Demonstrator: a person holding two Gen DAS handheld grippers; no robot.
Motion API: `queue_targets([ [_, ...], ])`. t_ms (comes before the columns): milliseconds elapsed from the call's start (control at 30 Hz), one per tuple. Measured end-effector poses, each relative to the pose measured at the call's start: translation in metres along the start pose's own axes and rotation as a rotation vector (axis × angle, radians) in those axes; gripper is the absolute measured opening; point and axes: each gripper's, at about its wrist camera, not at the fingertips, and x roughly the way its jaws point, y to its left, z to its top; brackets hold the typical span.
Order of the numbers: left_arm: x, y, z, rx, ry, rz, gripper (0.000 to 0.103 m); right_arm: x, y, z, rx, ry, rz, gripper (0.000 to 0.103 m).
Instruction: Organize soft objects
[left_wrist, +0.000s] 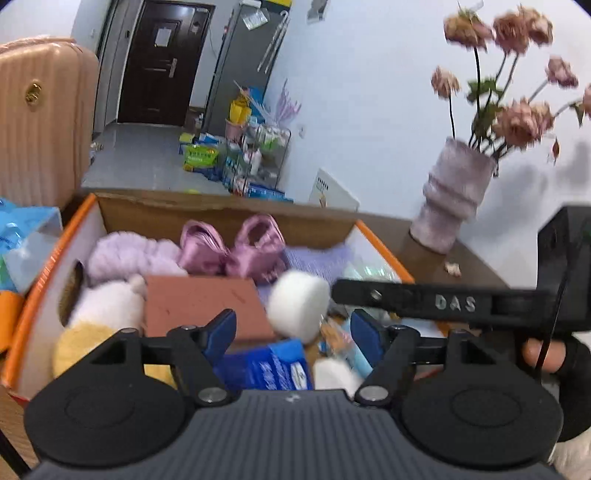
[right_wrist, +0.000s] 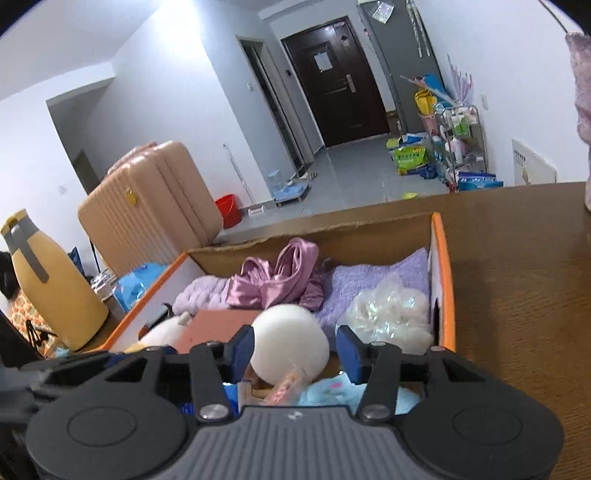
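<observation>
Left tongs (left_wrist: 293, 328) black with blue pads, silver screws, grey ribbed body, right tongs (right_wrist: 295, 349) alike, black glove (left_wrist: 574, 373)

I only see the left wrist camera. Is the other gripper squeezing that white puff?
Observer: It doesn't look like it. In the right wrist view the white puff sits between the right gripper fingers, with a gap at one pad.
Child: What's hiding past the left side of the box?
Observer: A tall yellow jug with a grey handle stands beyond the box on that side.
Child: Is there anything on the floor that I'm missing?
Observer: A red bucket stands on the floor next to the pink suitcase.
</observation>
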Motion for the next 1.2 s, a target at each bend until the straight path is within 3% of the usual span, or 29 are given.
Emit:
queue_targets([
  [267,-0.008,-0.002,0.006,0.035,-0.037,0.055,0.071,-0.01,0.007,0.002,-0.007,-0.017,-0.017,0.05],
  [433,-0.028,-0.003,0.011,0.048,-0.052,0.087,0.072,-0.039,0.019,0.008,-0.026,-0.071,-0.023,0.051],
  [567,-0.062,-0.006,0.02,0.079,-0.091,0.108,0.072,-0.068,0.032,0.015,-0.064,-0.081,-0.054,0.051],
  [667,-0.09,-0.007,0.025,0.079,-0.12,0.134,0.073,-0.094,0.047,0.02,-0.108,-0.089,-0.079,0.058],
  [833,-0.142,-0.014,0.022,0.091,-0.187,0.182,0.077,-0.134,0.076,0.008,-0.182,-0.099,-0.119,0.062],
  [900,-0.163,-0.019,0.016,0.103,-0.226,0.211,0.083,-0.152,0.085,-0.001,-0.185,-0.141,-0.125,0.073],
  [933,-0.172,-0.021,0.012,0.11,-0.251,0.23,0.092,-0.16,0.09,-0.008,-0.188,-0.175,-0.132,0.078],
  [967,-0.181,-0.024,0.006,0.118,-0.287,0.261,0.103,-0.168,0.095,-0.015,-0.196,-0.211,-0.144,0.09],
  [1000,-0.191,-0.027,-0.003,0.134,-0.34,0.296,0.103,-0.176,0.1,-0.025,-0.207,-0.264,-0.163,0.097],
  [1067,-0.203,-0.03,-0.02,0.173,-0.398,0.325,0.103,-0.191,0.105,-0.045,-0.228,-0.373,-0.197,0.103],
  [1200,-0.217,-0.027,-0.049,0.174,-0.422,0.305,0.103,-0.203,0.11,-0.086,-0.251,-0.512,-0.243,0.103],
])
